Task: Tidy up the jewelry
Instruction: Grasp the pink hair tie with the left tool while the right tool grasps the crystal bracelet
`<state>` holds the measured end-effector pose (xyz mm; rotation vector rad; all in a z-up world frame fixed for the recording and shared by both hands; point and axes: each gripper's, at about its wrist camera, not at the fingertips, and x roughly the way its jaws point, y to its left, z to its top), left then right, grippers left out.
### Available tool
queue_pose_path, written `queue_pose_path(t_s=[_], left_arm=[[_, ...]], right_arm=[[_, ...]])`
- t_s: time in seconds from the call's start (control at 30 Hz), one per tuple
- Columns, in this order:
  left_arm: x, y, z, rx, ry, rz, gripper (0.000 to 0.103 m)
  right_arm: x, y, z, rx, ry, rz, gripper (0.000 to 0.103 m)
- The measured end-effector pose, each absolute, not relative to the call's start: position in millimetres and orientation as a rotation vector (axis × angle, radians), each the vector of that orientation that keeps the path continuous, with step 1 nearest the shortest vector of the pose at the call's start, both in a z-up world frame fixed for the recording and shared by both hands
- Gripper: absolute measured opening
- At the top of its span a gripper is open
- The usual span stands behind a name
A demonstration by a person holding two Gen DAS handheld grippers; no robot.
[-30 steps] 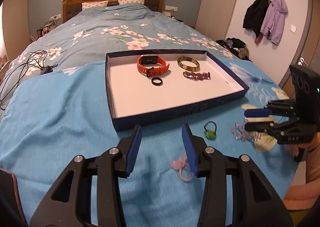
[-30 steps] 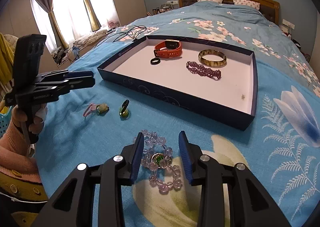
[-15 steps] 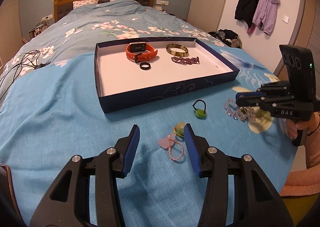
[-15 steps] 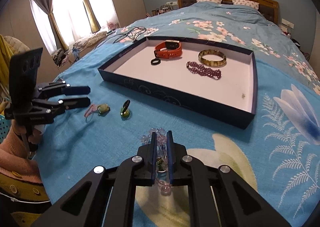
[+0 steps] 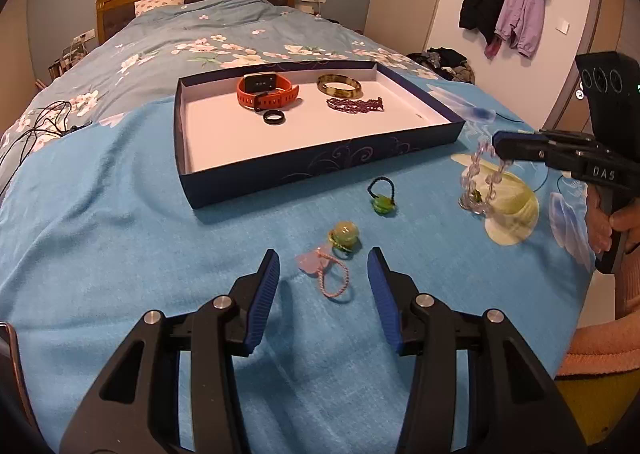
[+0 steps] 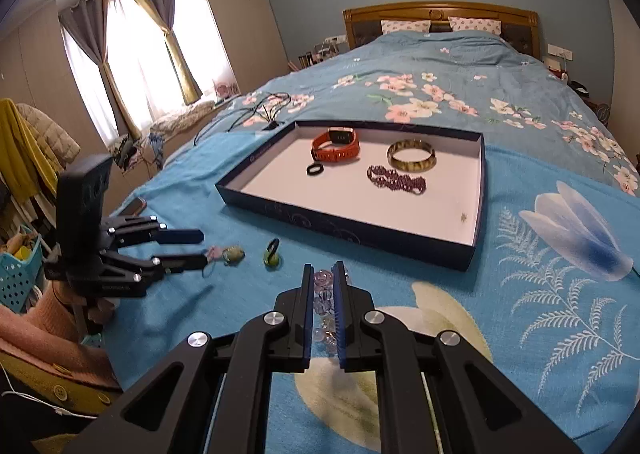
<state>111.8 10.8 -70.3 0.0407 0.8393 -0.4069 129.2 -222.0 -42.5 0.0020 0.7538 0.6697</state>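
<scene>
A navy tray (image 5: 320, 170) with a white floor lies on the blue blanket and holds an orange watch (image 5: 266, 90), a black ring (image 5: 274, 117), an amber bangle (image 5: 339, 85) and a purple bead bracelet (image 5: 355, 104). My right gripper (image 6: 323, 268) is shut on a clear bead bracelet (image 5: 478, 178), which dangles from its tips just over the blanket, right of the tray. My left gripper (image 5: 324, 254) stands open low over a pink hair tie (image 5: 308, 263). A yellow-green charm (image 5: 343, 234) lies just beyond, and a green bead with a black loop (image 5: 383, 203) lies nearer the tray.
Black cables (image 5: 40, 122) lie on the bed at the left. A phone (image 6: 134, 207) rests near the blanket's left edge. Coats (image 5: 516, 6) hang on the right wall. A blue basket (image 6: 18, 278) stands beside the bed. A hand (image 5: 616, 222) grips the right gripper's handle.
My right gripper closed on the clear bead bracelet and lifted it off the blanket. My left gripper moved closer to the pink hair tie and stayed open.
</scene>
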Motion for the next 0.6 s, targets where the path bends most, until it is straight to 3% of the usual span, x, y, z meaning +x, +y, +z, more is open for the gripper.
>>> queue_pose_path(t_s=[0.6], left_arm=[[115.8, 7.2, -79.1, 0.059, 0.887, -0.387, 0.033]], right_arm=[[125.1, -217.2, -25.9, 0.047, 0.686, 0.694, 0.008]])
